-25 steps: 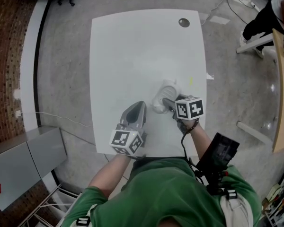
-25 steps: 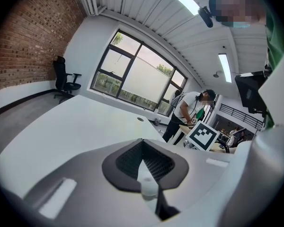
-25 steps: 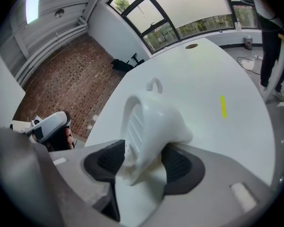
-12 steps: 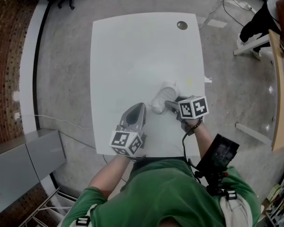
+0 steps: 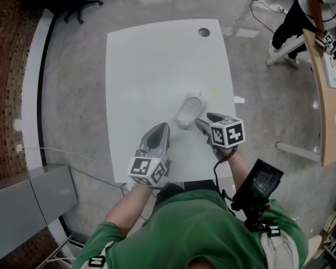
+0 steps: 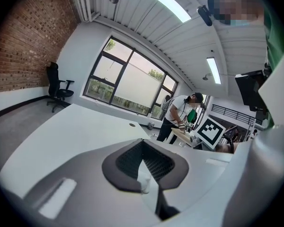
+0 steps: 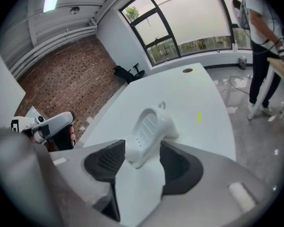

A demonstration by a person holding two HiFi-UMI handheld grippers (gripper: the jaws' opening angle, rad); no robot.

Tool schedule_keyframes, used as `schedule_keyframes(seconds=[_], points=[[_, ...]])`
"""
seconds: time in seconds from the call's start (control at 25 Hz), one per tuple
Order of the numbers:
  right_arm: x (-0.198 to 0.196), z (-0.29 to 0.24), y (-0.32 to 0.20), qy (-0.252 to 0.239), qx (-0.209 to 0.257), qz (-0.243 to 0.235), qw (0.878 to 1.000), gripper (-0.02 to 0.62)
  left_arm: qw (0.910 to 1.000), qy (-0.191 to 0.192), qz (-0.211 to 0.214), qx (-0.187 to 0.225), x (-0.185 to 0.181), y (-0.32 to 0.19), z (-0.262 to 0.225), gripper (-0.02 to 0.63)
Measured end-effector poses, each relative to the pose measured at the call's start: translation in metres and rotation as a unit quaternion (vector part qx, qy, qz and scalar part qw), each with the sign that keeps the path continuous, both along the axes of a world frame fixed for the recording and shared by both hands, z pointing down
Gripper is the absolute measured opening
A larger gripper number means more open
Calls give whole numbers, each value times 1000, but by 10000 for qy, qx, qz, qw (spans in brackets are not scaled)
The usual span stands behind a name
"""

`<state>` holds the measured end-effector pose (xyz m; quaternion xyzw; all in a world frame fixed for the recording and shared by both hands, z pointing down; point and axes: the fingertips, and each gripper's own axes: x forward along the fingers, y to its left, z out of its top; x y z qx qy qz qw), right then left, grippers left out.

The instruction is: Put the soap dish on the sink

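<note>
Between the spread jaws of my right gripper [image 7: 143, 164], the near end of the white soap dish [image 7: 149, 126] is lying unpinched, the rest stretching ahead across the white table [image 7: 189, 91]. Left of those jaws, my left gripper [image 6: 143, 150] is hovering, jaws pressed together on nothing.

the soap dish [image 5: 189, 110] and the table [image 5: 151, 60] are white, with one yellow mark [image 5: 216, 92]; the left gripper [image 5: 161, 129] and right gripper [image 5: 204, 119] are grey, their cubes black-and-white squared.

White table [image 5: 157, 66] on grey concrete floor [image 5: 73, 94] (brick wall [image 5: 5, 94] at left).
</note>
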<state>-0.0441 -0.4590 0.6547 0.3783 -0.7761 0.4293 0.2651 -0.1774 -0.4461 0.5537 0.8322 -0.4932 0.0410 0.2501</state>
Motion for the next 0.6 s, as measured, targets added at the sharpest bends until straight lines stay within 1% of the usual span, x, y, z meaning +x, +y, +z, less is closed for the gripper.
schedule_keyframes(seconds=[0.2,0.4,0.6], points=[[3,-34,16,328,725,190,9966,224,9996,42,64,273,-2,23,-20,6],[-8,-73,43,363,1332,358,9898,211,9983,61,114,574,-12,54,-44,6],[-20,-112,74,363,1958,525,9786,162,9963,44,49,858,-24,88,-71,6]])
